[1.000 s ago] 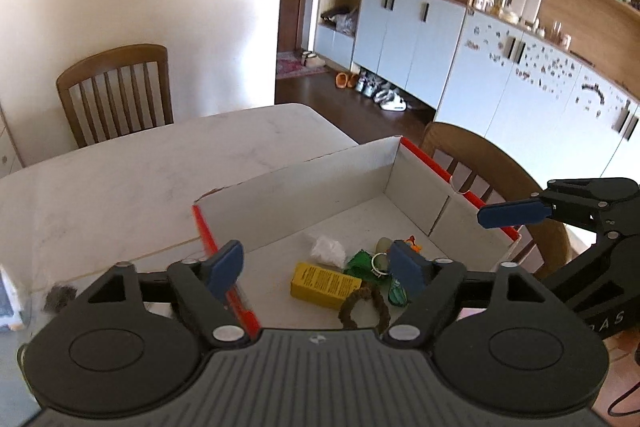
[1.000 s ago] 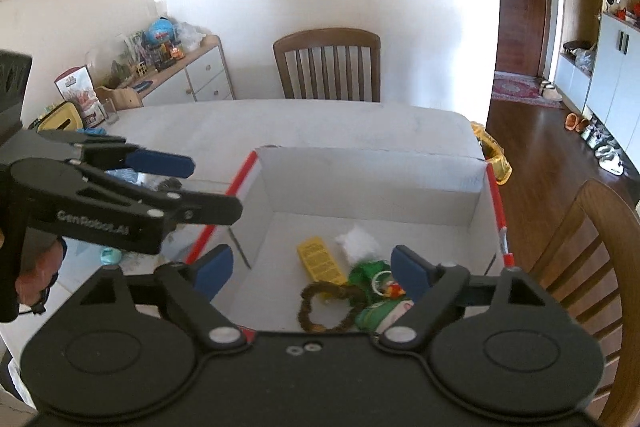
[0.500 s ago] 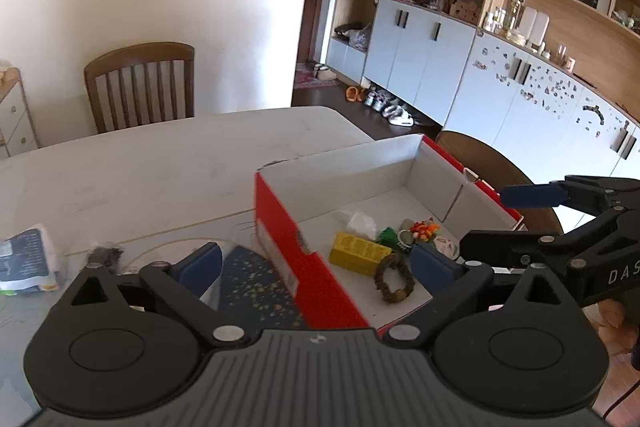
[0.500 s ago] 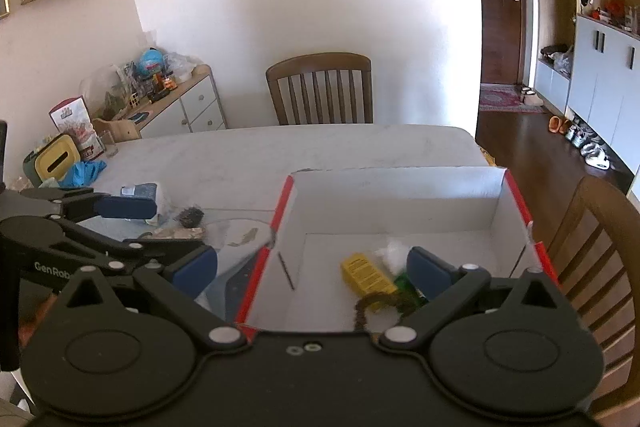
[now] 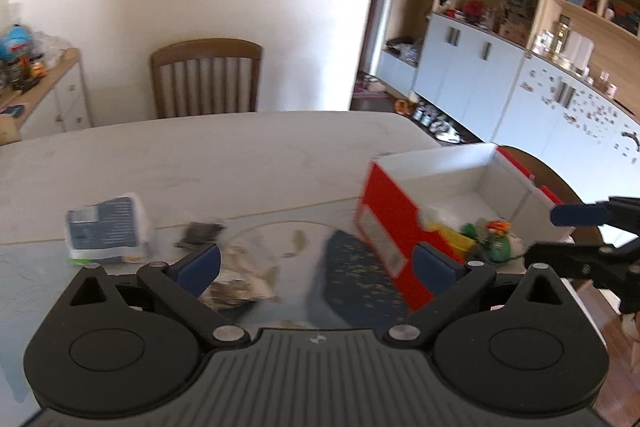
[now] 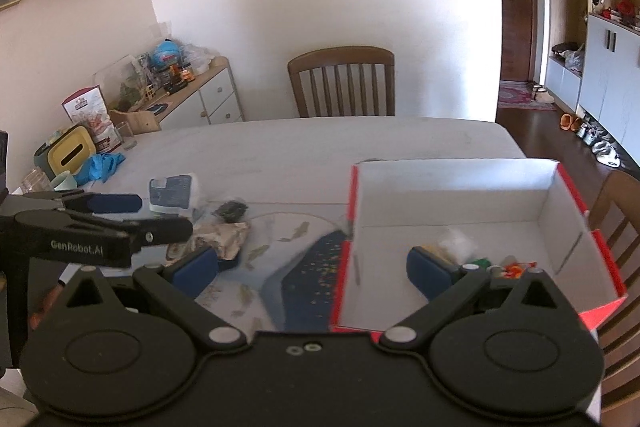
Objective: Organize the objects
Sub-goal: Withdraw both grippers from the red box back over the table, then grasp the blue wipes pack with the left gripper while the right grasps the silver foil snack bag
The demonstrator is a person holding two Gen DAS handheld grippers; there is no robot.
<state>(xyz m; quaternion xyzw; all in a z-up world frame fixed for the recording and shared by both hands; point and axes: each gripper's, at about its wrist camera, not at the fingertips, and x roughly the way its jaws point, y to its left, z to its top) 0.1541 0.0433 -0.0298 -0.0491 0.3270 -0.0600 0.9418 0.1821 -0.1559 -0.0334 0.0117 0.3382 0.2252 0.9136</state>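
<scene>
A red cardboard box with a white inside stands on the table's right side, also in the left wrist view. It holds a yellow block, white wad, green and orange bits. Left of it lie a tissue pack, a small dark object and a crumpled wrapper. My left gripper is open and empty above the wrapper. My right gripper is open and empty over the box's left wall.
A blue patterned mat lies under glass by the box. Wooden chairs stand at the far side and right. A sideboard with clutter, a tissue box and blue gloves are far left.
Both grippers have pulled back and swung left away from the box. The loose items left of the box have come into view. Both stay open and empty.
</scene>
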